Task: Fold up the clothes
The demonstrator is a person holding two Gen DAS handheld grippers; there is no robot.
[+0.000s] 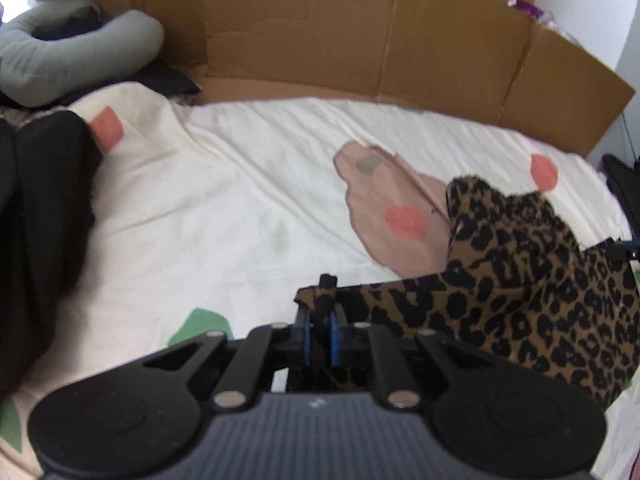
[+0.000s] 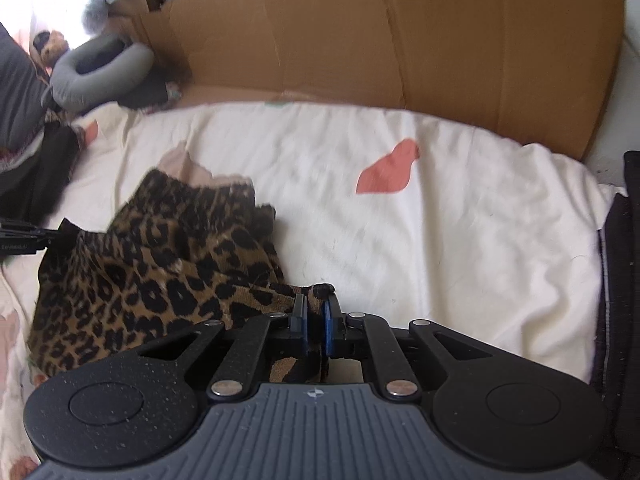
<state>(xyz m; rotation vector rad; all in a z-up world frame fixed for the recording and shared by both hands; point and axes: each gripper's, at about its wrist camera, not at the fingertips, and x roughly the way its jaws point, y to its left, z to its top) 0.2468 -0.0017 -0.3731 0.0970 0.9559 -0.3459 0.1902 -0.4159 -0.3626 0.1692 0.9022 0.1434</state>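
Two grippers each pinch one corner of the same leopard-print garment (image 1: 520,280), lifted partly off the bed. Left gripper (image 1: 320,300) has its blue pads narrow and clamped on the cloth's left corner, a small tip of fabric sticking out past the fingertips; in the left wrist view the garment runs off to the right and bunches up in a peak. Right gripper (image 2: 316,300) is likewise nearly closed on the opposite corner, with the cloth trailing left and down in the right wrist view, rest of it heaped on the bedsheet (image 2: 440,240). Sheet is cream with coral, pink and green patches, wrinkled, mostly bare. Open room: wide free stretch of sheet ahead of and left of the left gripper, and ahead of and right of the right gripper. Far edge of the bed is walled by an upright cardboard sheet (image 1: 360,40), which runs nearly the full width. Left side is crowded: dark clothing pile (image 1: 44,220) at the left border, grey neck pillow (image 1: 60,56) behind it near the cardboard's end. Right edge of the bed meets a dark object (image 2: 624,280), blurred, cannot tell what. Left gripper's tip shows at the left border of the right wrist view, touching the garment's far corner.
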